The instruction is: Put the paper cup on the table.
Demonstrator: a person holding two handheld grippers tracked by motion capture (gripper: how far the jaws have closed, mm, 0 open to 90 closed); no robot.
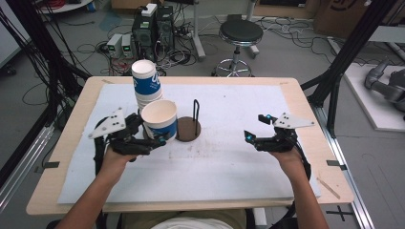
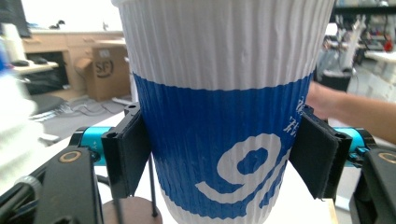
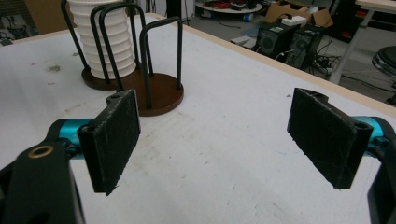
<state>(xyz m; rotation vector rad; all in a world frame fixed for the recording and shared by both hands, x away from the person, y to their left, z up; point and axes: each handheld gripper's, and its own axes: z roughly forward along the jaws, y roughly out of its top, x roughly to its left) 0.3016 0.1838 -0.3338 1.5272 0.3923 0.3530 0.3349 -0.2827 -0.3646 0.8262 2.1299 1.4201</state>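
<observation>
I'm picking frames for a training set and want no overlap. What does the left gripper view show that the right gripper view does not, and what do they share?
Left gripper view: a ribbed white-and-blue paper cup clamped between the left gripper's black pads, and a forearm at the right edge.

Right gripper view: the right gripper open over the white table cover with nothing between its pads, a stack of white ribbed cups standing in one ring of the holder, and a black stool.

Both: the brown round-based holder with black wire hoops, cardboard boxes in the room.
</observation>
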